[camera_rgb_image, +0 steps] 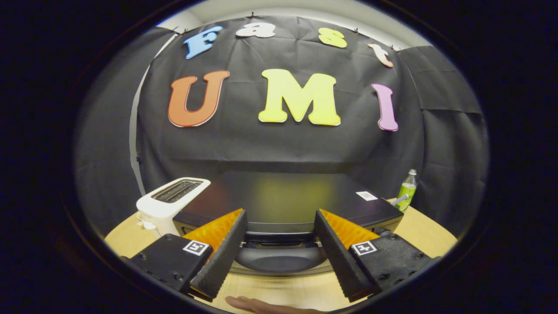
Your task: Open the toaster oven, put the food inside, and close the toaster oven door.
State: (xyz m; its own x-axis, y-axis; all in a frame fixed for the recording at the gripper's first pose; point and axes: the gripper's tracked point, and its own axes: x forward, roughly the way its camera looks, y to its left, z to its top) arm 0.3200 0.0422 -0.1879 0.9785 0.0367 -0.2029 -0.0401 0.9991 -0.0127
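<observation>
Round wood table (418, 231) w/ black cloth wall behind, and your gripper (280, 218) hangs wide open, empty, at lower center w/ toaster oven (283, 200) just ahead of fingers.

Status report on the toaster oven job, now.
Gripper open, fingers spread either side of the toaster oven front, above its handle. Door looks shut. White toaster beside the oven, green bottle behind it; a hand on the table below.

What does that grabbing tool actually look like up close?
The gripper has two wedge-shaped fingers whose inner faces are ribbed. Each sits on a blocky black body held by screws, with a small square black-and-white marker on top. No cables are visible.
</observation>
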